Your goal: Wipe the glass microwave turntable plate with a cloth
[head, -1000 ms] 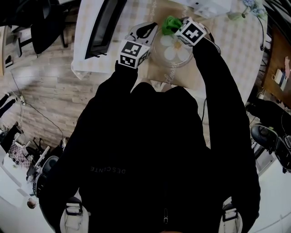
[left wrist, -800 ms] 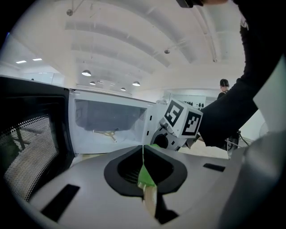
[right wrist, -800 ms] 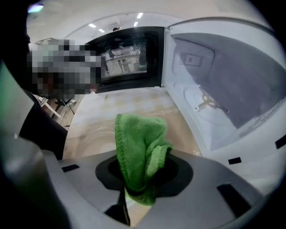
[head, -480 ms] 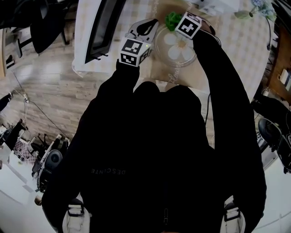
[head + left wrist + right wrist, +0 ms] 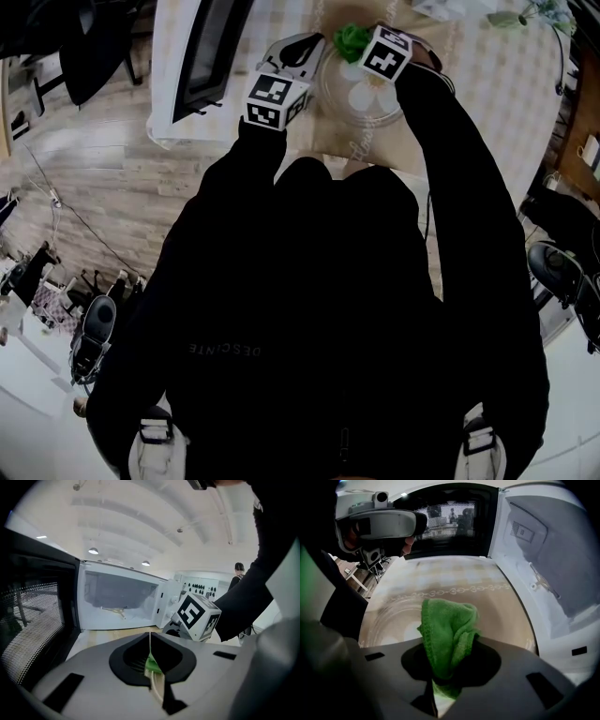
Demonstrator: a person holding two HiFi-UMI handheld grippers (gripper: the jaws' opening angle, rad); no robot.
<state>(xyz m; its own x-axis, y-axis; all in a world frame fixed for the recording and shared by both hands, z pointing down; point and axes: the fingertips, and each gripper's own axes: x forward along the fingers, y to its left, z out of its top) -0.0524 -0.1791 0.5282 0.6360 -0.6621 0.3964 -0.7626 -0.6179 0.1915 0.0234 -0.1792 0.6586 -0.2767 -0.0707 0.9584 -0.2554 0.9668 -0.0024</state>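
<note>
Both hand-held grippers are at the glass plate (image 5: 370, 101), which lies on the desk (image 5: 454, 581) just in front of the open microwave (image 5: 117, 599). The left hand-held gripper (image 5: 151, 660) reaches the plate's left rim and its jaws are closed there. In its own view a thin pale strip tinged with green stands between the jaws, apparently the glass seen edge-on. The right hand-held gripper (image 5: 442, 670) has its jaws clamped on a bunched green cloth (image 5: 449, 625), which rises out of them as a folded wad over the plate. Whether the wad presses on the glass I cannot tell. In the head view the cloth shows at the plate's far edge, just beside the right gripper's marker cube (image 5: 386, 52) and well apart from the left one (image 5: 272, 99). The microwave's door (image 5: 450, 520) is swung fully open to the left, its mesh window dark. The white cavity is open on the right, with a small pale fitting (image 5: 115, 611) on its floor. The desk's top is pale and checked, with a scrolled band running across it. A person (image 5: 328, 309) in black sleeves leans over the desk, above a wood-plank floor (image 5: 103, 187).
</note>
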